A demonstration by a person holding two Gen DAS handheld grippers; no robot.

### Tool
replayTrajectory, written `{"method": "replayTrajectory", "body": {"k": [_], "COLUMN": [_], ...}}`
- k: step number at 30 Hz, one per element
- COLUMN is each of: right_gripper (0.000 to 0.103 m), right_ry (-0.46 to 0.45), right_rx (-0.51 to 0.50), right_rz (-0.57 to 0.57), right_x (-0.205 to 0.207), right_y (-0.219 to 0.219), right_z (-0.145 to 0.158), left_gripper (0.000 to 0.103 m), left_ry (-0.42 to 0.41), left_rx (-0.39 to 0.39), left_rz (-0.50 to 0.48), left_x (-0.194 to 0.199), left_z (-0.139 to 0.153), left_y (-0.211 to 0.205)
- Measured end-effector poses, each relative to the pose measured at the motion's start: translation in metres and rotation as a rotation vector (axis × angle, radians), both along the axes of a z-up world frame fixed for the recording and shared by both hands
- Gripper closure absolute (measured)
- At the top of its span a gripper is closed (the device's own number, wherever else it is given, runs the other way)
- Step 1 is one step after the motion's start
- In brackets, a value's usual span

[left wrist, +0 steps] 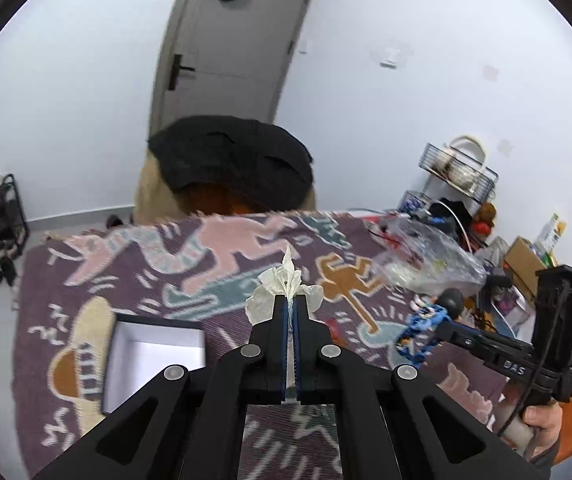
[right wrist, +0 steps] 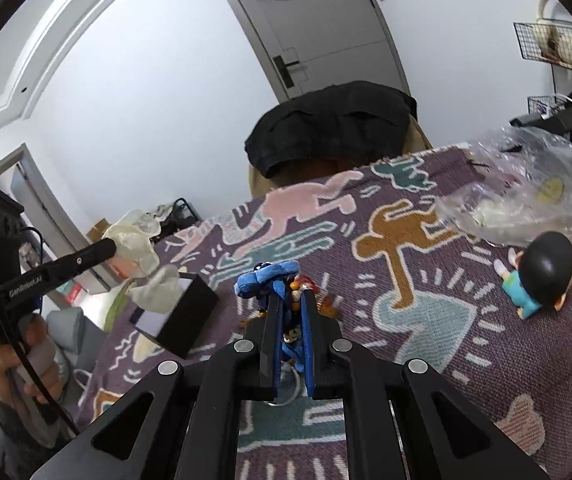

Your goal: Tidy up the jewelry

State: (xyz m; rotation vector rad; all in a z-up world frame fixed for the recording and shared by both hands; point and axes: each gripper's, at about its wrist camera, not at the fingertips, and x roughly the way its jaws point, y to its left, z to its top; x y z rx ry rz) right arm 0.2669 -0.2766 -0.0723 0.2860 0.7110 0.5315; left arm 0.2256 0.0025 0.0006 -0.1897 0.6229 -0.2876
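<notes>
My left gripper [left wrist: 291, 300] is shut on a crumpled piece of white tissue paper [left wrist: 282, 286], held above the patterned cloth; the tissue also shows in the right wrist view [right wrist: 140, 246]. An open black box with a white inside [left wrist: 154, 354] sits on the cloth left of it, also seen from the right wrist [right wrist: 182, 316]. My right gripper [right wrist: 291, 294] is shut on a blue fabric jewelry piece with beads [right wrist: 268, 276], which also shows in the left wrist view [left wrist: 420, 330], held above the cloth right of the box.
A purple patterned cloth [left wrist: 206, 264] covers the table. A clear plastic bag [right wrist: 526, 192] and a small dark-haired figurine [right wrist: 538, 276] lie at the right. A chair with a black jacket [left wrist: 230, 164] stands behind the table. Wire shelves [left wrist: 458, 172] stand at the far right.
</notes>
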Motion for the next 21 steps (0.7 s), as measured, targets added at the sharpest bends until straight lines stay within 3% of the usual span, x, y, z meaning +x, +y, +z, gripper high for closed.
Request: {"method": "replayTrajectory", "body": {"k": [10, 15, 18, 20, 21], "right_gripper": [0.094, 0.094, 0.093, 0.094, 0.094], "right_ry": [-0.018, -0.020, -0.019, -0.016, -0.014], "right_rx": [-0.004, -0.008, -0.010, -0.012, -0.014], "right_rz": [0.049, 0.085, 0.113, 0.135, 0.147], "right_x": [0.001, 0.004, 0.006, 0.009, 0.010], "right_y": [0.032, 0.054, 0.071, 0.085, 0.092], "right_z": [0.011, 0.015, 0.017, 0.018, 0.018], "left_gripper": [0.101, 0.097, 0.080, 0.038, 0.029], "left_ry": [0.020, 0.107, 0.136, 0.133, 0.115], "left_rx": [0.034, 0.002, -0.033, -0.051, -0.060], "left_rz": [0.144, 0.181, 0.200, 0.217, 0.231], "left_x": [0.002, 0.009, 0.006, 0.000, -0.005], "left_z": [-0.012, -0.034, -0.045, -0.048, -0.049], "left_y": [0.053, 0.074, 0.086, 0.093, 0.097]}}
